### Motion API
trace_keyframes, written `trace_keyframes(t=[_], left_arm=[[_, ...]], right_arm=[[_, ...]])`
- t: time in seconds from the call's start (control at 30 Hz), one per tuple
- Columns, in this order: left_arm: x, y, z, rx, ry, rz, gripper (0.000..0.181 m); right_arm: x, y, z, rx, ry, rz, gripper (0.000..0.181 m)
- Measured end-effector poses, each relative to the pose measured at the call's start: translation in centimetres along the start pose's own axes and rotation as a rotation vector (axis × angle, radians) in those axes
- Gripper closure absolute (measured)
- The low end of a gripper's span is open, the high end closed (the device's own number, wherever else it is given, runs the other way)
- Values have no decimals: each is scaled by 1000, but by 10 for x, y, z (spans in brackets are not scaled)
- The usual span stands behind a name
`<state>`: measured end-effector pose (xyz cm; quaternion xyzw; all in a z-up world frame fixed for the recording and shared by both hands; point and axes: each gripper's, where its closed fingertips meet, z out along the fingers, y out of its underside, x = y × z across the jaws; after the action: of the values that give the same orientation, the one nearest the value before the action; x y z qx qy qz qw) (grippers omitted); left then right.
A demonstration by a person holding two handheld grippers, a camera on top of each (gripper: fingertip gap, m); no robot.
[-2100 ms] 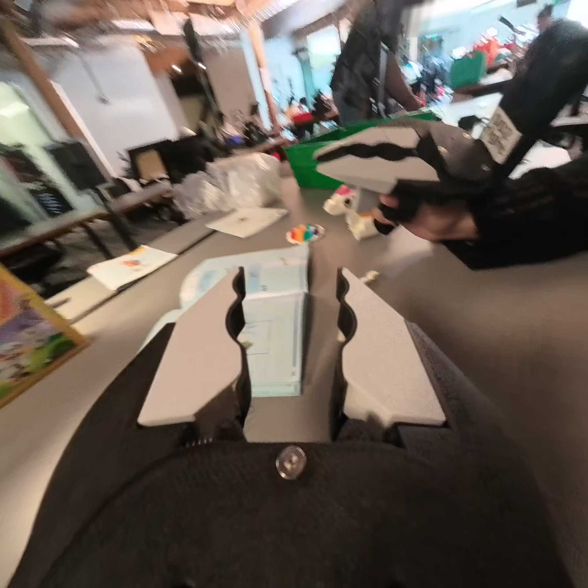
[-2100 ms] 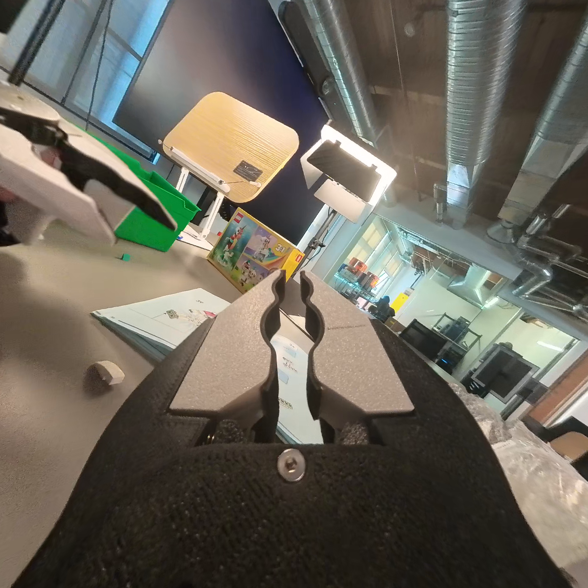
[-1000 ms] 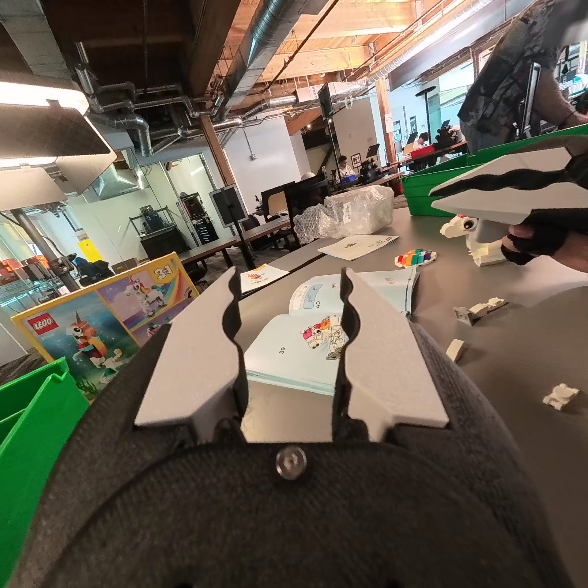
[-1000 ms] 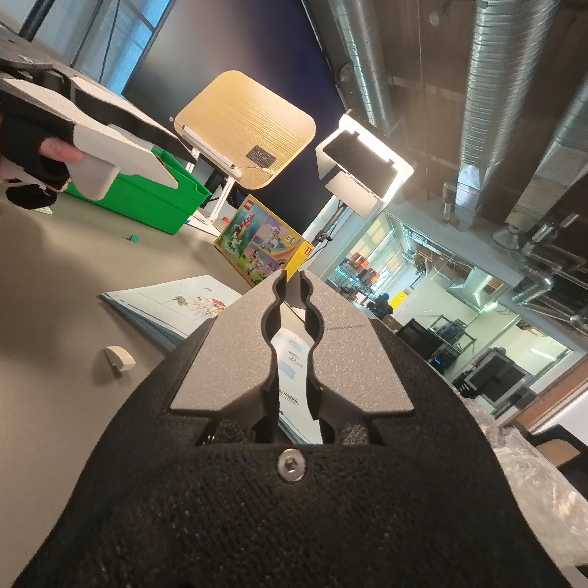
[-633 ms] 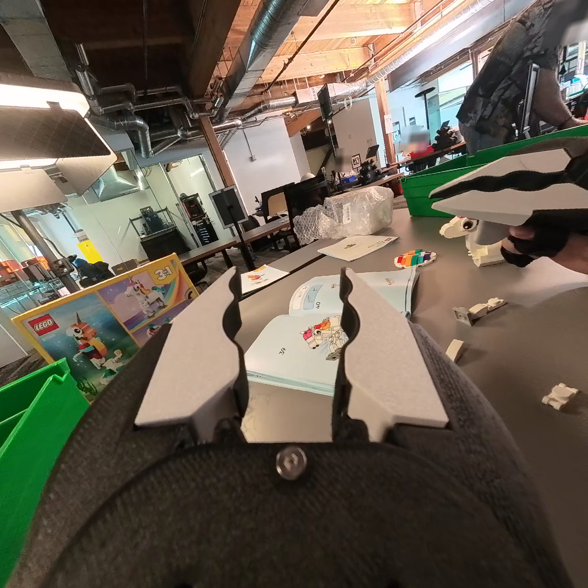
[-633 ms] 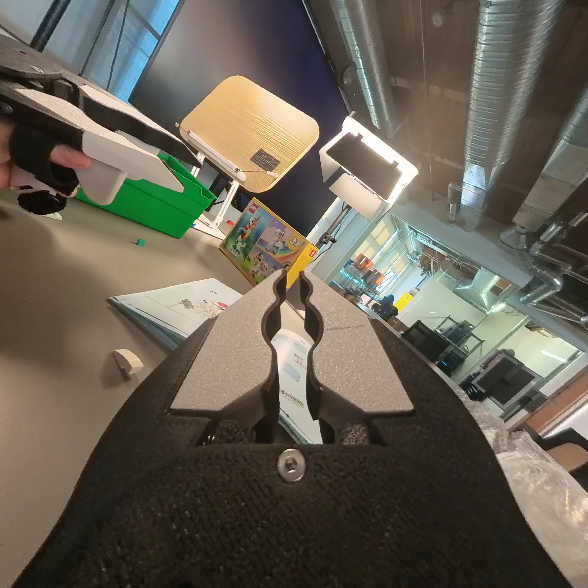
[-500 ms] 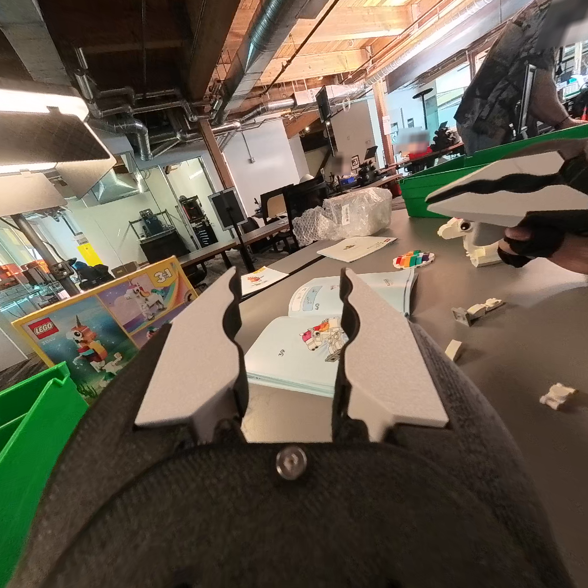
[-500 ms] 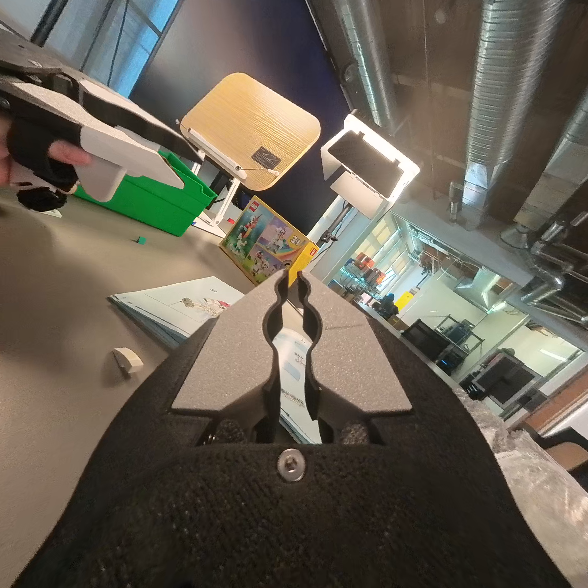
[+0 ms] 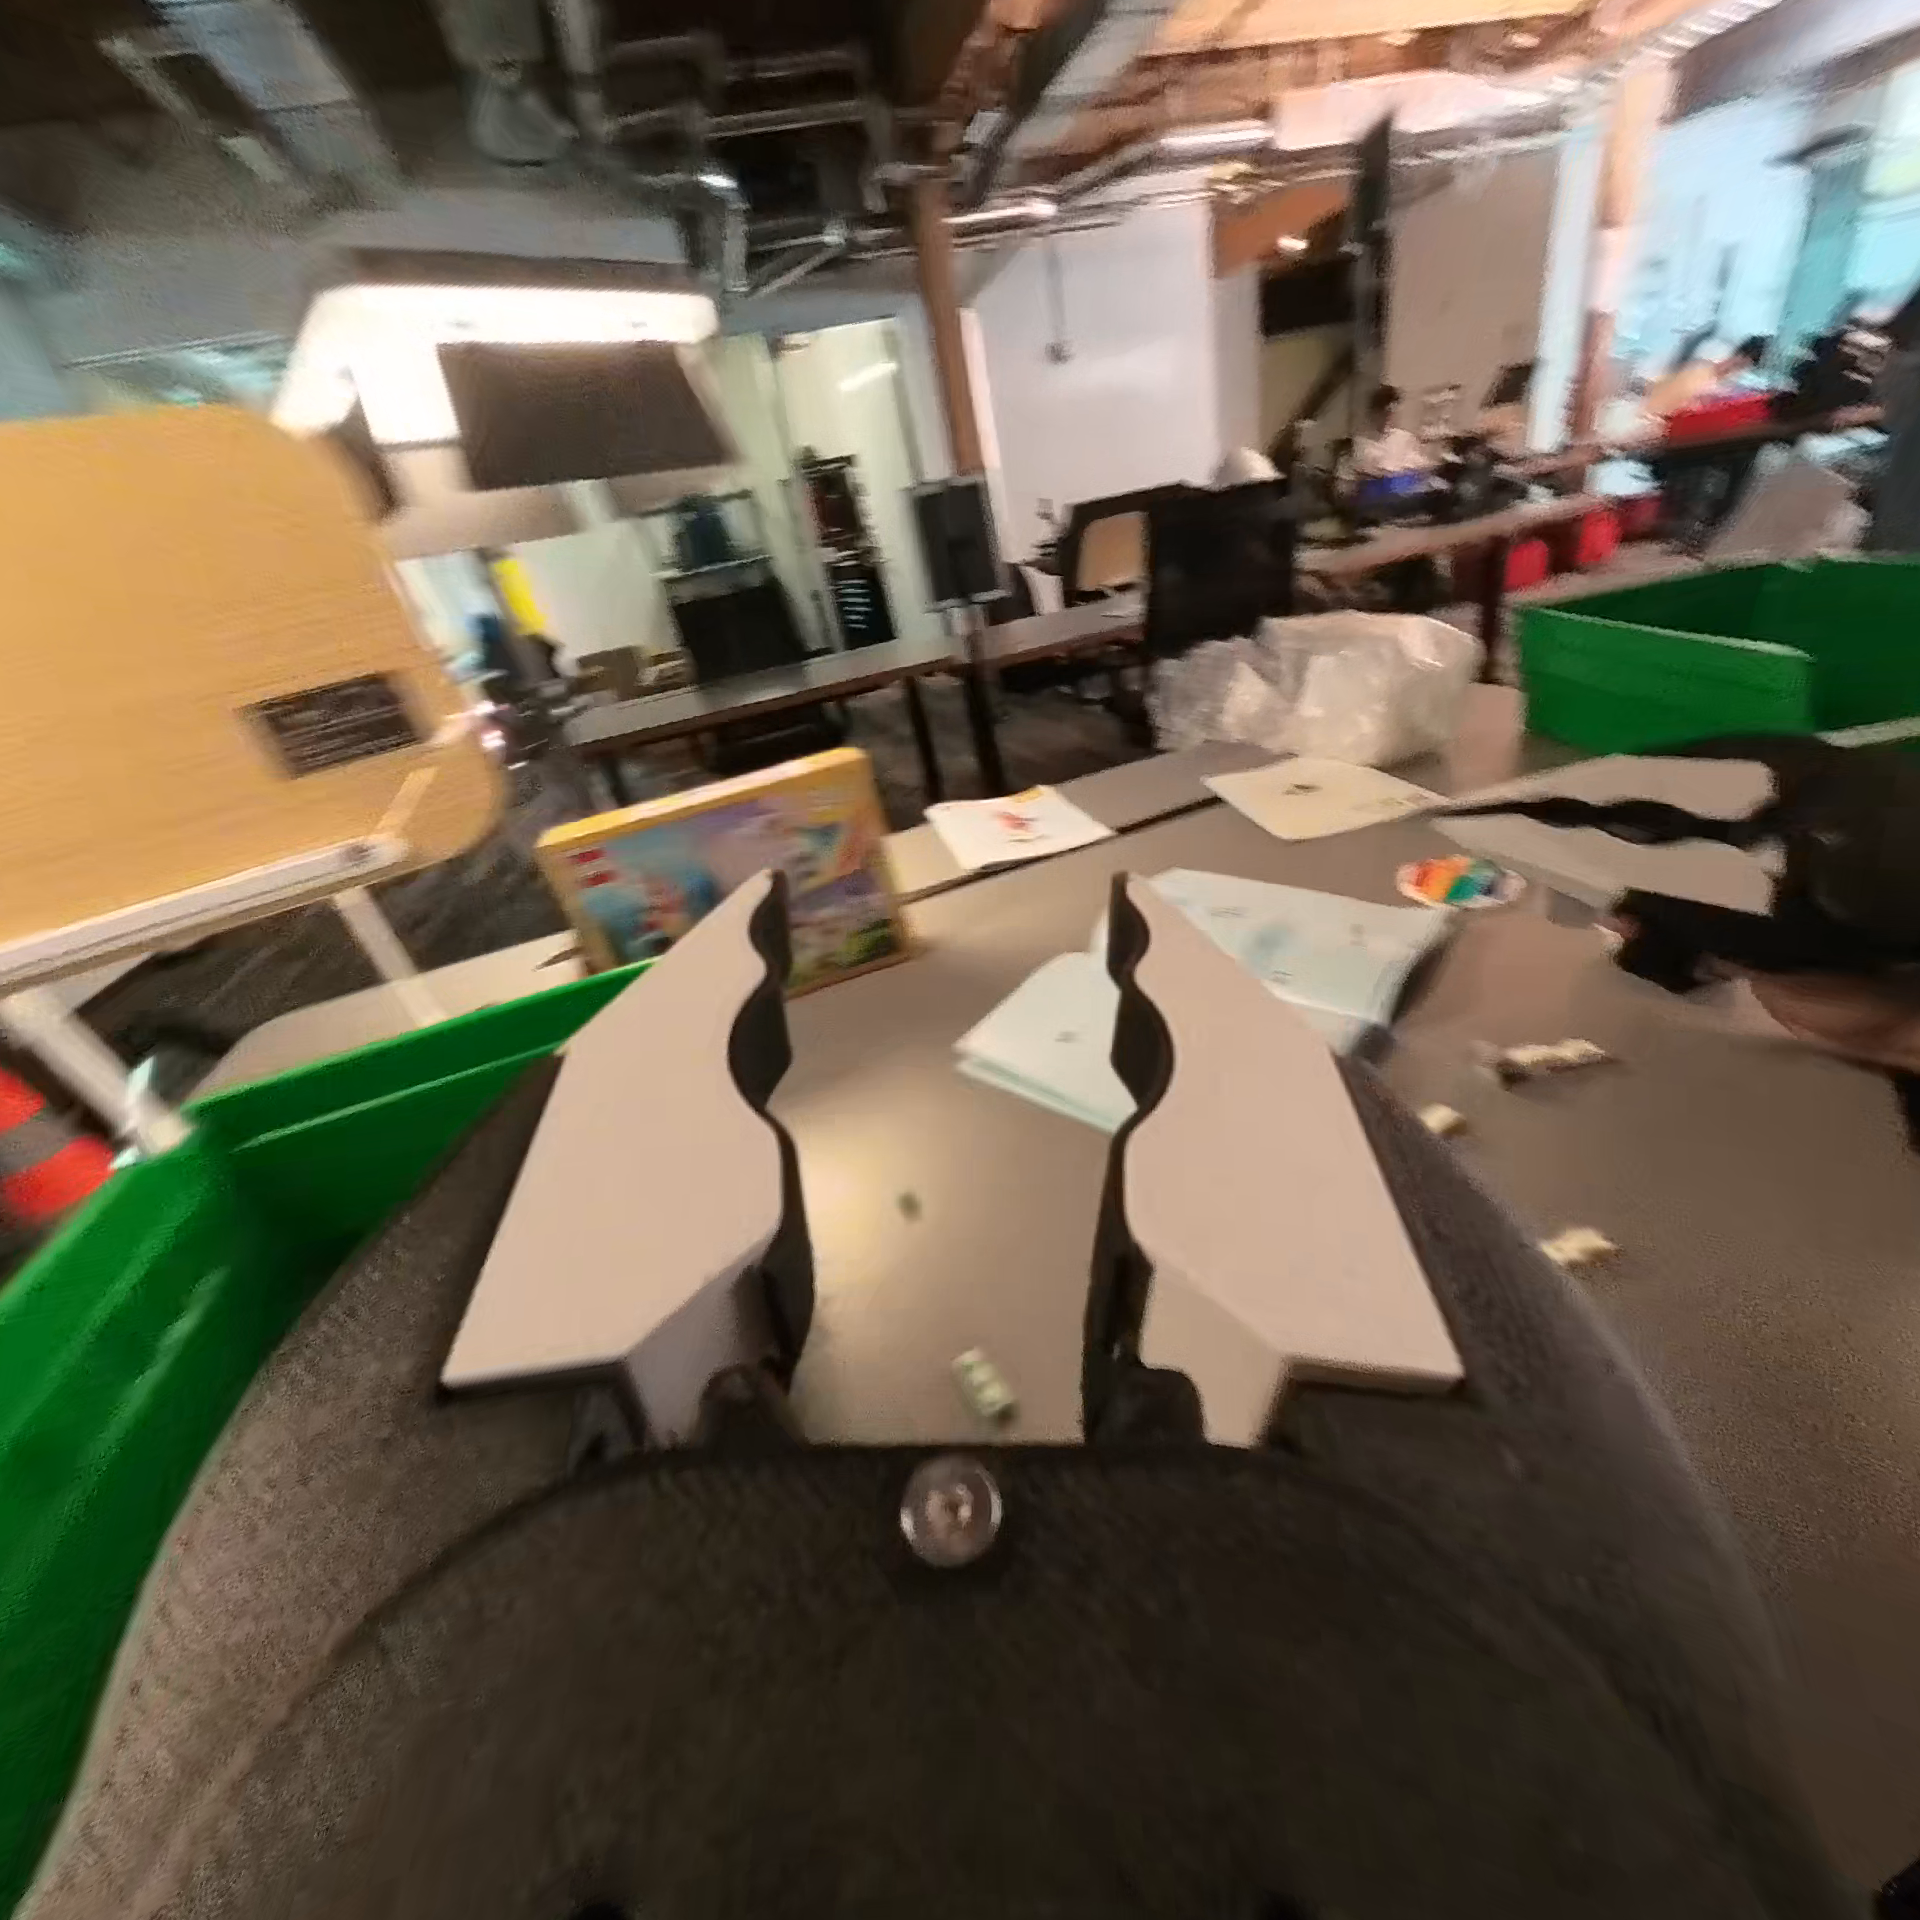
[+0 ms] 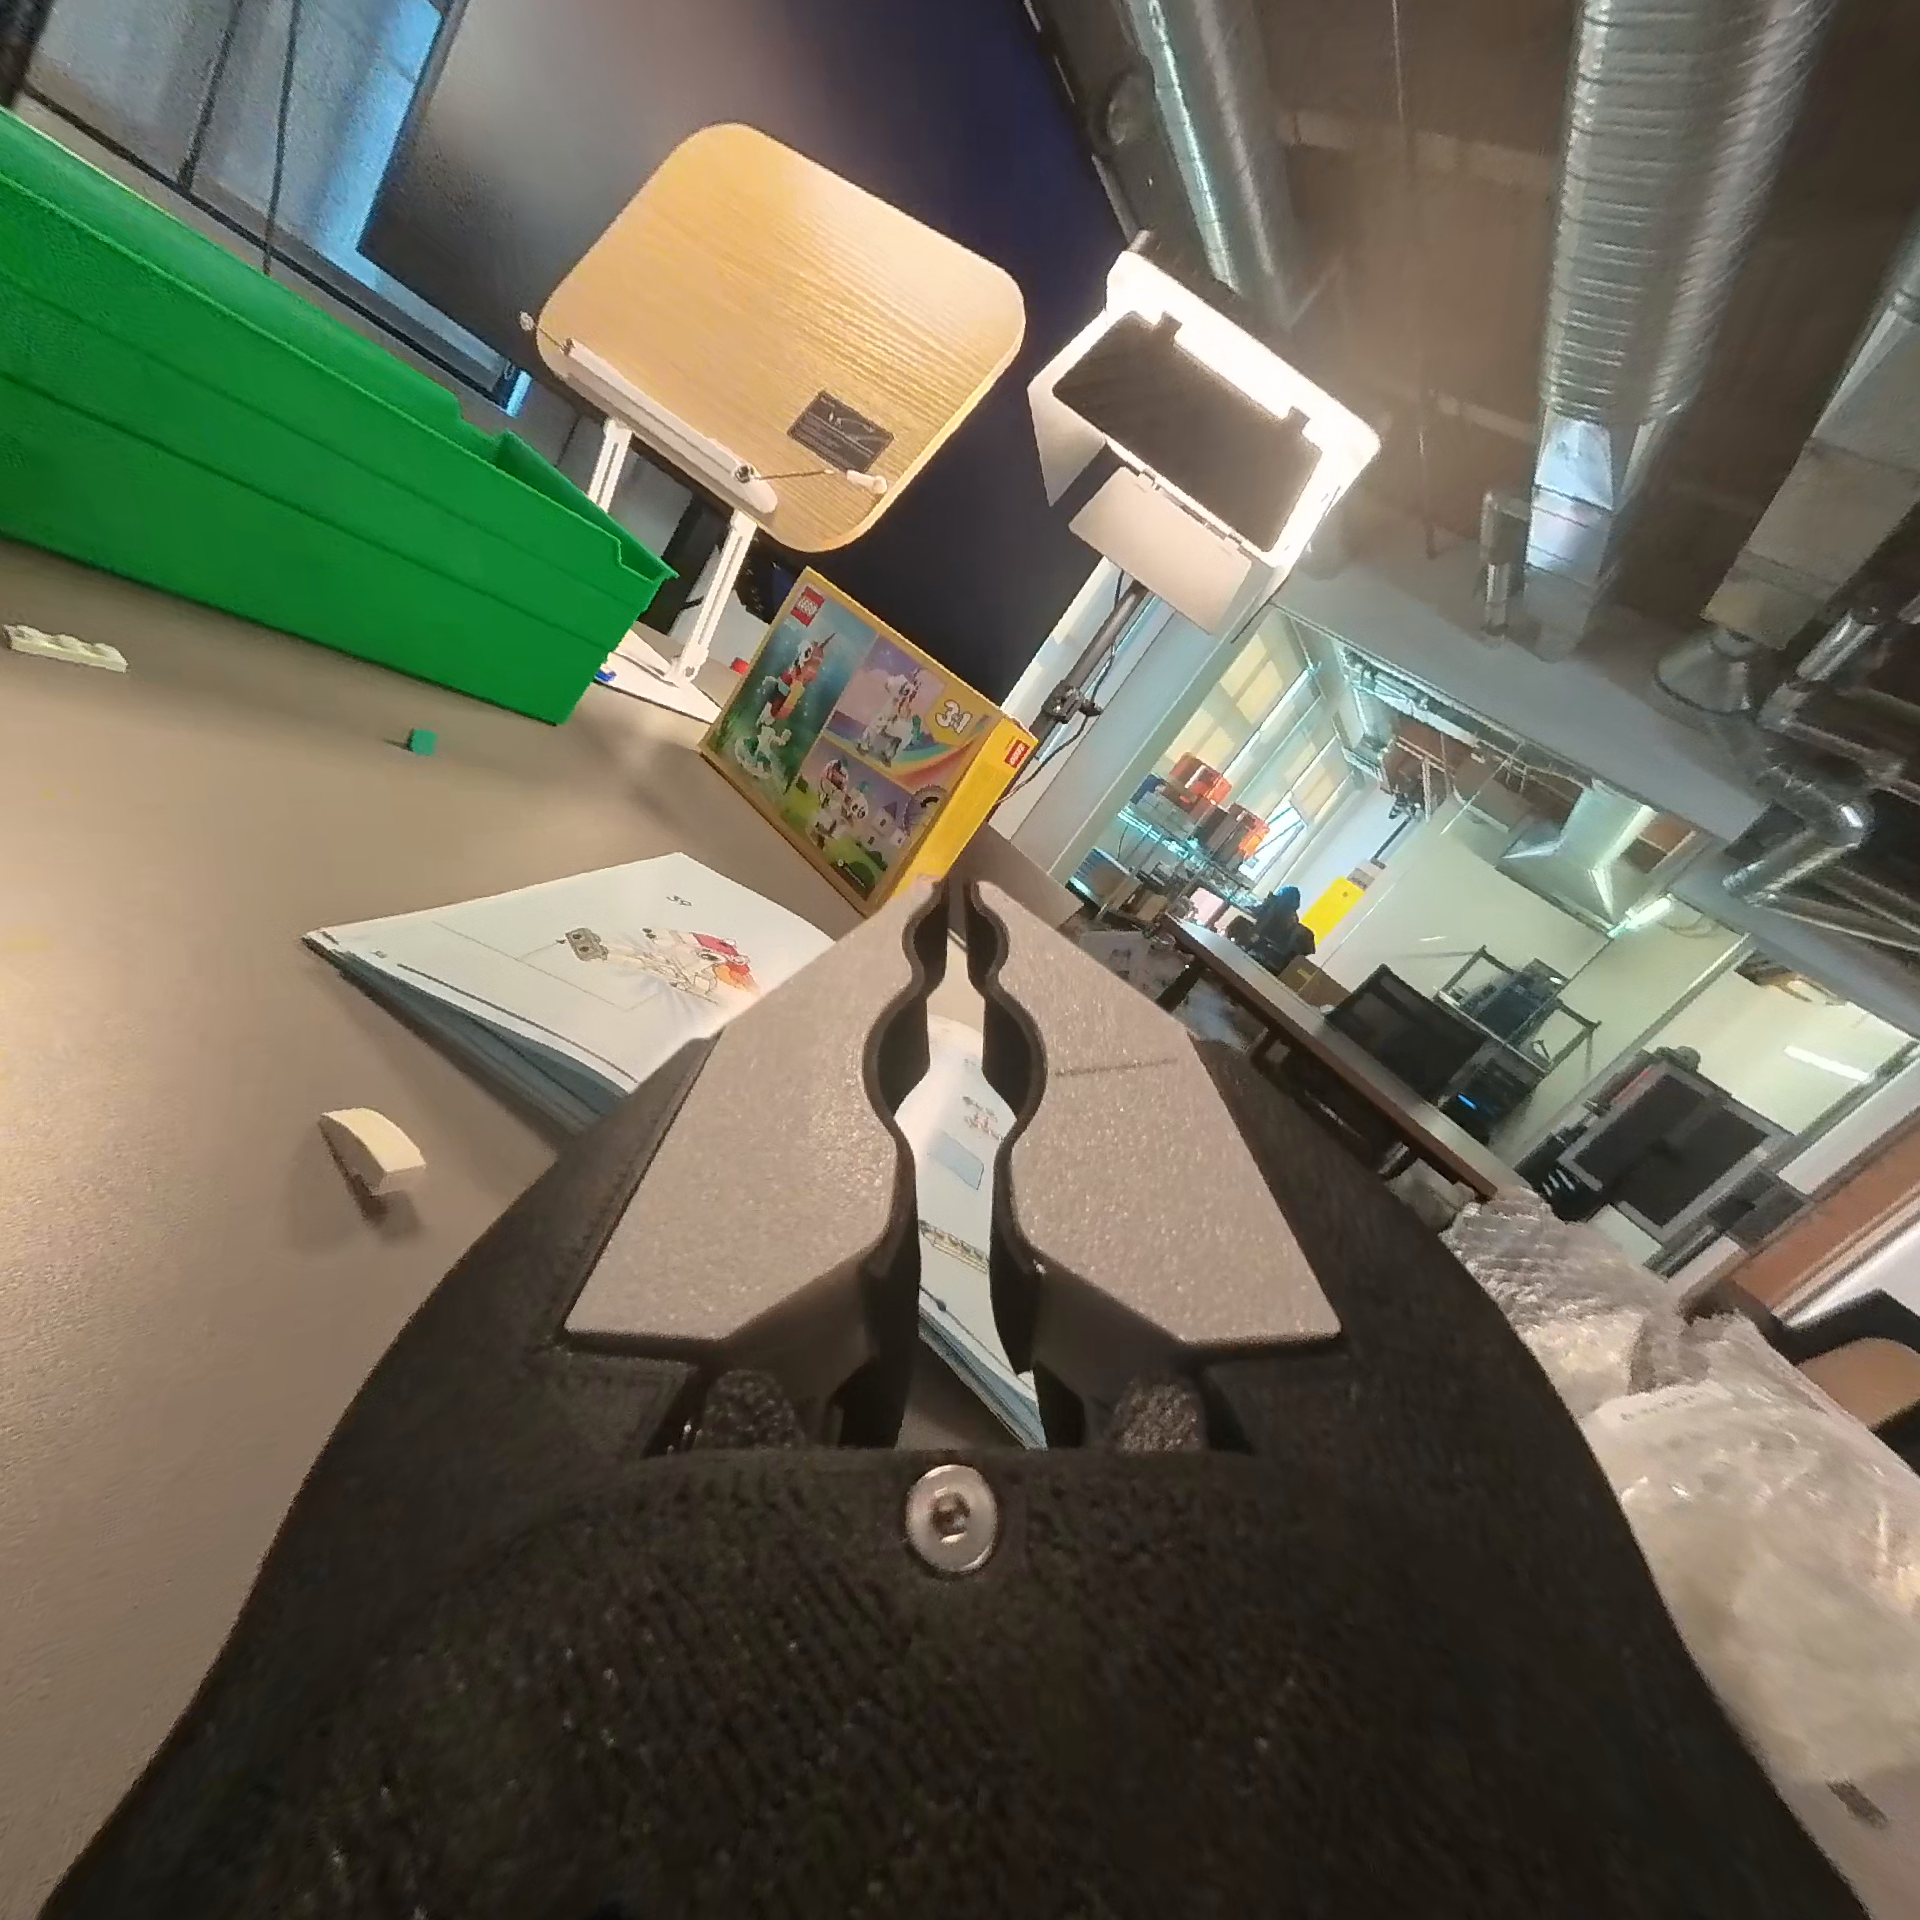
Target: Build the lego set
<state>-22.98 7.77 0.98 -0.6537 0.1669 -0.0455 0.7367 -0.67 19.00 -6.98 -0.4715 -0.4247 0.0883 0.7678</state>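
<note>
My left gripper (image 9: pixel 943 894) is open and empty above the grey table (image 9: pixel 1662 1351); a small pale brick (image 9: pixel 982 1392) lies on the table between its fingers. The view is blurred. Loose white bricks (image 9: pixel 1548 1058) lie to the right near the open instruction booklet (image 9: pixel 1299 935). My right gripper (image 10: pixel 956 899) is shut and empty, pointing over the booklet (image 10: pixel 582 966); it also shows at the right edge of the left wrist view (image 9: pixel 1610 831). A white curved brick (image 10: pixel 369 1153) lies to its left. The colourful set box (image 10: pixel 873 727) stands behind the booklet.
Stacked green bins (image 10: pixel 260 499) stand at the left, one close by the left gripper (image 9: pixel 208 1247). Another green bin (image 9: pixel 1714 665), clear plastic wrap (image 9: pixel 1320 675), a rainbow piece (image 9: pixel 1455 883) and a wooden stand (image 10: pixel 779 332) are around the table. A white plate brick (image 10: pixel 62 649) lies near the bins. My right fingertips sit around 25 centimeters from my left ones.
The left gripper has swung left and tilted down, now blurred, with the green bin beside it. It has left the right wrist view. The right gripper's jaws have closed slightly.
</note>
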Motion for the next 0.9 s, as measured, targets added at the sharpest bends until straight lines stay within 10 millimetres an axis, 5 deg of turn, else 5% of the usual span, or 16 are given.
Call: trace_keyframes(t=[0.07,0.17,0.3,0.47,0.7,0.8,0.9], left_arm=[[-57,0,-23,-16,-139,-45,122],[-137,28,-47,-145,-314,-75,121],[-188,71,-54,-339,-331,-67,141],[-203,126,-39,-685,-191,-35,150],[-187,175,-34,-1054,91,-35,156],[-155,170,-27,-1014,361,-34,139],[-147,160,-14,-903,445,73,136]], right_arm=[[0,3,2,-10,0,2,181],[0,7,5,-26,3,0,181],[4,11,7,-45,23,-9,181],[9,15,8,-64,48,-3,181],[12,19,10,-80,63,-1,181],[13,20,10,-83,67,2,181],[14,21,11,-89,71,3,181]])
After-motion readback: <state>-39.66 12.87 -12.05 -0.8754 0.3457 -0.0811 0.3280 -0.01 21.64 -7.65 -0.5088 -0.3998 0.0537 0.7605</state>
